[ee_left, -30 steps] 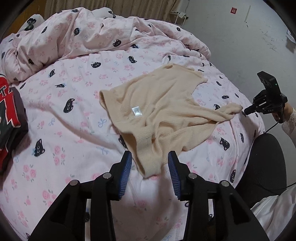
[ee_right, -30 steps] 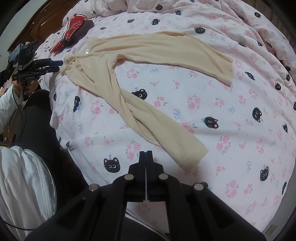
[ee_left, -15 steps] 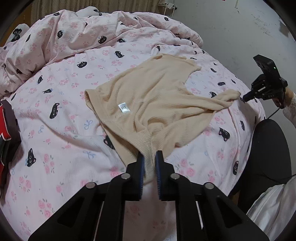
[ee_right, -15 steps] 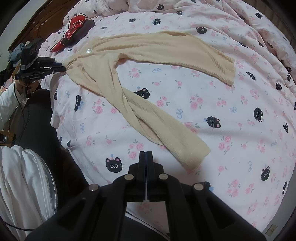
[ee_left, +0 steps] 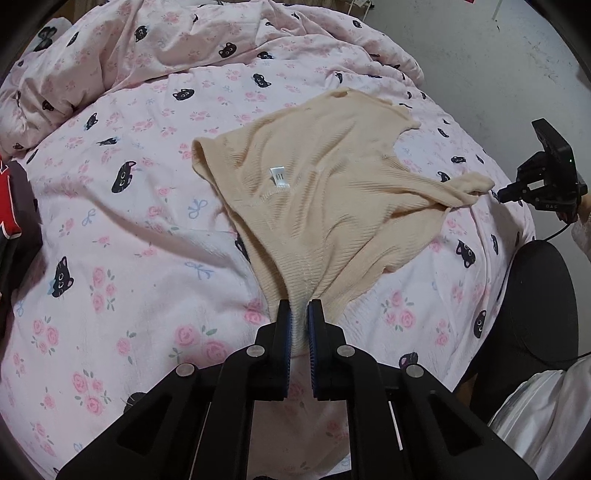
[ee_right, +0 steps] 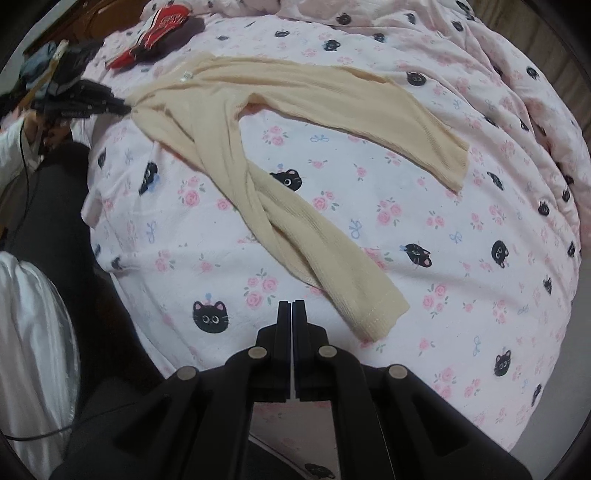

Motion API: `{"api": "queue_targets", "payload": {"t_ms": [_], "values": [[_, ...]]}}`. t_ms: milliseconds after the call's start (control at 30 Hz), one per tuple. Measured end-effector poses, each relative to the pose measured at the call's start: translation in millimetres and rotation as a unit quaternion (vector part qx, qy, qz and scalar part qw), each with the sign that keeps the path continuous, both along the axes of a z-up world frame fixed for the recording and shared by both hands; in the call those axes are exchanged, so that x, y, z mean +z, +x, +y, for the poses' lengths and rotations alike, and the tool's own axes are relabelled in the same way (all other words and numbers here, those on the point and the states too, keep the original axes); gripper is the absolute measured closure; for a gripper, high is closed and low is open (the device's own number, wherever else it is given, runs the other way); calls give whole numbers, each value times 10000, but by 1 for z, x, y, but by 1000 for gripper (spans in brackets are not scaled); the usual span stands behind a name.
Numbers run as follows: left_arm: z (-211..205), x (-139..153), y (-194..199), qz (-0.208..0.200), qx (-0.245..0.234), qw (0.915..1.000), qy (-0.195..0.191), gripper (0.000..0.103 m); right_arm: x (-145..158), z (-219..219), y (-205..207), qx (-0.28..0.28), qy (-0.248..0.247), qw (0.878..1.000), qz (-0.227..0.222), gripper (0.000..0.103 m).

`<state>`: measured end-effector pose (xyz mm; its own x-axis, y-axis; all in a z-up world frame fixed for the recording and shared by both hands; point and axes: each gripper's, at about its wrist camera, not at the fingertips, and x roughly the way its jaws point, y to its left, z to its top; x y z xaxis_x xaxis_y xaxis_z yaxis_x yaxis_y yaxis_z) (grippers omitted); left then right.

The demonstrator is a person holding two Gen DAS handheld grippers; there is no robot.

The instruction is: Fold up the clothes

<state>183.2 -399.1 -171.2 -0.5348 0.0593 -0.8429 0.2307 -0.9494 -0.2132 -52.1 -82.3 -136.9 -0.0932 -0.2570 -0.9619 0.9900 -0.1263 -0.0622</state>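
Observation:
A beige ribbed knit top [ee_left: 325, 192] lies spread on the pink cat-print bed sheet [ee_left: 129, 258], its white label [ee_left: 277, 176] facing up. My left gripper [ee_left: 299, 306] is shut on the top's near edge, and the fabric bunches between its blue pads. In the right wrist view the same gripper [ee_right: 122, 109] holds that corner at the upper left. One long sleeve runs toward my right gripper [ee_right: 292, 303], which is shut and empty, just left of the sleeve cuff [ee_right: 376, 314]. The other sleeve [ee_right: 424, 147] lies toward the right.
A red and black garment [ee_right: 159, 26] lies at the far side of the bed. A crumpled duvet [ee_left: 147, 44] is heaped at the back. A person's dark trouser legs [ee_left: 535, 295] and white cloth [ee_left: 546, 417] are at the bed's edge.
My left gripper's jaws have come together on the top's near edge, which now bunches between them. The right gripper has stayed shut and moved close beside the sleeve cuff.

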Motion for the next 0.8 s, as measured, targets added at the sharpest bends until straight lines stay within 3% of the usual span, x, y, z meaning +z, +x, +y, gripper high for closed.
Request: {"api": "queue_targets", "payload": {"t_ms": [200, 300, 367, 433, 633, 800], "values": [[-3, -1, -1, -6, 62, 10000, 69, 96, -26, -20, 16, 354, 84, 9978, 553, 100], [-3, -1, -1, -16, 71, 9999, 80, 96, -37, -28, 19, 448, 142, 9955, 822, 87], [-4, -1, -1, -15, 83, 9999, 99, 96, -37, -29, 21, 479, 110, 9948, 896, 67], [-5, -2, -1, -14, 92, 9999, 118, 96, -34, -29, 22, 496, 48, 9942, 951, 61], [-6, -4, -1, -25, 97, 9998, 152, 96, -19, -24, 13, 404, -157, 9966, 704, 61], [-7, -4, -1, -26, 102, 9998, 172, 96, -39, -32, 9, 492, 125, 9963, 696, 63]]}}
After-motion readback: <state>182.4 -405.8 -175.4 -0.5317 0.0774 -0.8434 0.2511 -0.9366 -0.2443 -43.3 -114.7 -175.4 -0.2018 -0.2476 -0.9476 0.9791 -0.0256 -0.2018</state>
